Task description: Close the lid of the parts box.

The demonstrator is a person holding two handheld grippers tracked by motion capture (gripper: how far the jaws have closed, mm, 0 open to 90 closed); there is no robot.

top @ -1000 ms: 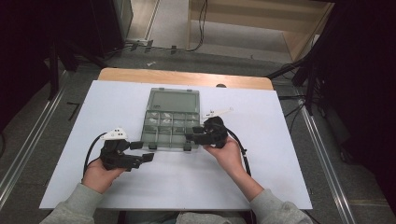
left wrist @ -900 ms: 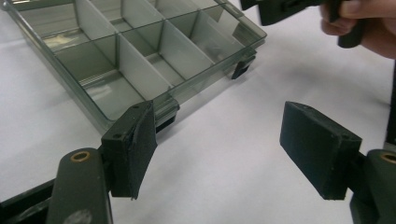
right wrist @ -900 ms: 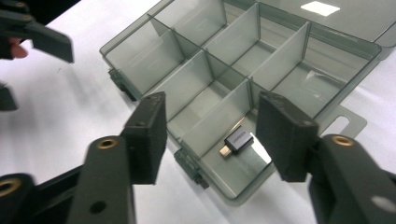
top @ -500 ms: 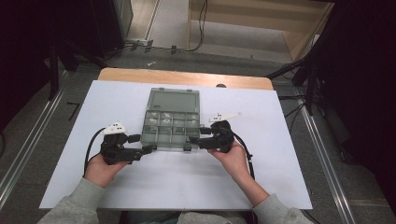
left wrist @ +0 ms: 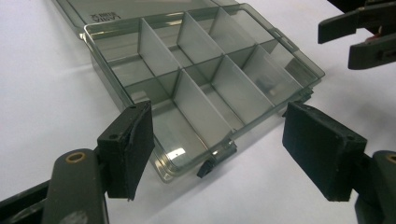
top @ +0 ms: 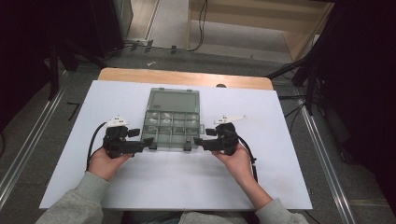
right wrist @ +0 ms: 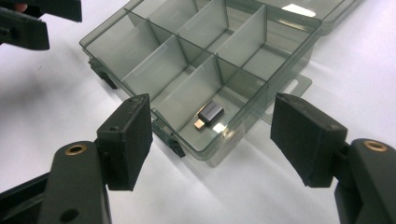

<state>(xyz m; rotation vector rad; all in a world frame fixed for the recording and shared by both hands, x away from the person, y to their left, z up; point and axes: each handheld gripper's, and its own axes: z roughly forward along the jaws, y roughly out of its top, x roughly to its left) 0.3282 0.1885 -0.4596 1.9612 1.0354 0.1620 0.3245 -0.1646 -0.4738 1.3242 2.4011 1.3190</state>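
A smoky clear compartment box point(top: 173, 100) lies open in the middle of the white table top, its lid folded flat toward the far side. A small grey adapter point(right wrist: 211, 113) with a gold plug rests in the near right corner cell of the box point(right wrist: 187, 60). My left gripper point(top: 148, 141) sits open at the box's near left corner point(left wrist: 196, 100), pads apart on either side. My right gripper point(top: 198, 140) faces it at the near right corner; its jaws have just been opening and grip nothing. Each gripper view shows the other gripper beyond the box.
The white board point(top: 280, 177) covers a wooden table point(top: 187, 77) whose far edge shows. Cables point(top: 93, 144) trail from both grippers. Rails and dark equipment stand on the floor to either side.
My right gripper has drawn back from over the box's front cells to its near right corner, with jaws spread wider. My left gripper has edged in toward the near left corner.
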